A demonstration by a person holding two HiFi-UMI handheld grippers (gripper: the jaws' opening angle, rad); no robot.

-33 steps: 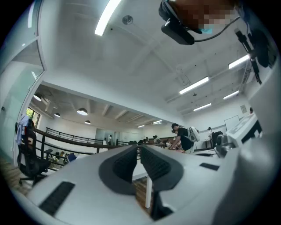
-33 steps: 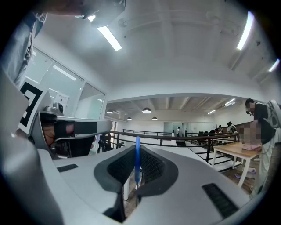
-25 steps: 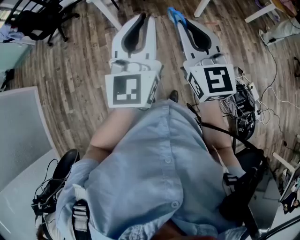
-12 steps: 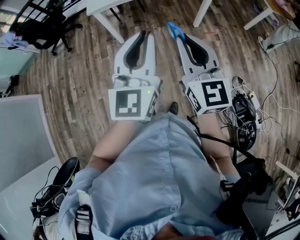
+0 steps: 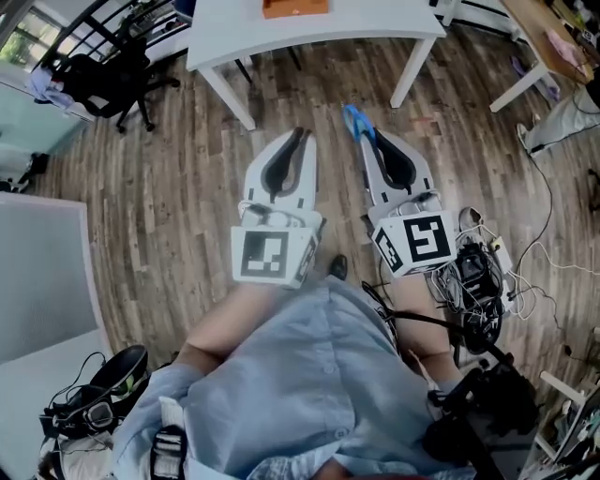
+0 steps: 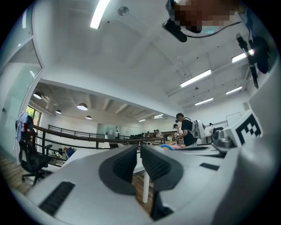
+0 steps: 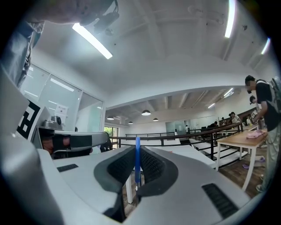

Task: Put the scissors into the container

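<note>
Both grippers are held out in front of the person, above a wooden floor. My right gripper [image 5: 361, 129] is shut on the blue scissors [image 5: 353, 119], whose blue end sticks out past the jaw tips. In the right gripper view the scissors [image 7: 138, 151] show as a thin blue strip clamped upright between the pads of the right gripper [image 7: 137, 163]. My left gripper [image 5: 301, 132] is beside it on the left, its jaws together with nothing between them; in its own view the left gripper [image 6: 138, 151] shows only a sliver of a gap. An orange container-like thing [image 5: 295, 7] lies on the white table [image 5: 225, 37] ahead.
A black office chair [image 5: 103, 80] stands at the far left. A bundle of cables and gear [image 5: 473, 272] lies on the floor at the right. Another table's legs [image 5: 525, 23] show at the top right. People stand by a wooden table [image 7: 246, 139] in the distance.
The head view has swung forward: the white table with the orange thing has come into sight at the top, and both grippers sit lower in the frame. The grip on the scissors is unchanged.
</note>
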